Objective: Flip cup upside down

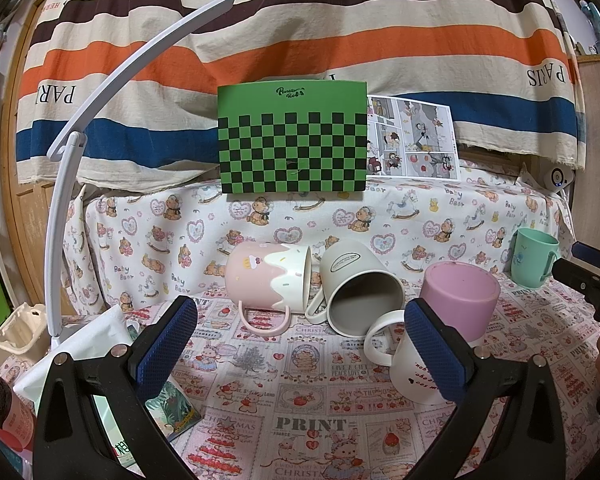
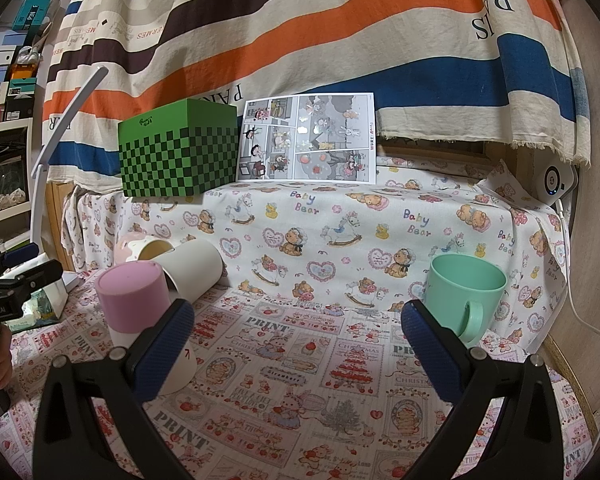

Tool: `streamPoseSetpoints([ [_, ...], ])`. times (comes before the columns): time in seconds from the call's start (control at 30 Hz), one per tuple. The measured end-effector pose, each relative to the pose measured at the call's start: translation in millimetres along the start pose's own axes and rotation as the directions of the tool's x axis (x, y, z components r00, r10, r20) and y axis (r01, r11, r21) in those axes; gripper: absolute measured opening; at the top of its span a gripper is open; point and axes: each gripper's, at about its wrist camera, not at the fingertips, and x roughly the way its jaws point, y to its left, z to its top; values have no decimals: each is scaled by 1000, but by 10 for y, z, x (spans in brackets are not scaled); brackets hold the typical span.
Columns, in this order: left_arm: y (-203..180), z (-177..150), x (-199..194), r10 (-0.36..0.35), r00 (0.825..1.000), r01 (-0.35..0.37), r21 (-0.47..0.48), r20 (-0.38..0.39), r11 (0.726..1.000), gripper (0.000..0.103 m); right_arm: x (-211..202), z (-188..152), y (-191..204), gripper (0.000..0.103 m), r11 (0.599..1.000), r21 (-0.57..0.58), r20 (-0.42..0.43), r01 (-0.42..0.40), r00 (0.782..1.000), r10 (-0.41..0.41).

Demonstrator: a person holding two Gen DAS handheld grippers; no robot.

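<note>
My right gripper point(image 2: 296, 344) and left gripper point(image 1: 300, 340) both hung wide open, holding nothing. The green cup point(image 2: 462, 294) stood upright, mouth up, on the printed tablecloth point(image 2: 300, 400), just ahead of my right finger; I judged approach was the step, needing a rim grasp. Only my left view showed the grey mug's point(image 1: 360, 288) hollow.

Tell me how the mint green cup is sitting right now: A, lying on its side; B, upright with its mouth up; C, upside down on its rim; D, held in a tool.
B: the mint green cup stands upright on the tablecloth, open mouth up, handle facing the camera, with neither tool touching it.
</note>
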Motion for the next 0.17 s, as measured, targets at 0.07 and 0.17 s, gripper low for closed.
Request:
streamPoseSetpoints([
  [0.07,2,-1,-1,-4,1000,4,0,3,1000,103,0,0,0,103,1000,0,0,0,1000,0],
  [0.17,8,-6,4,-4,1000,4,1,0,1000,103,2,0,1,103,1000,0,-1,0,1000,0],
])
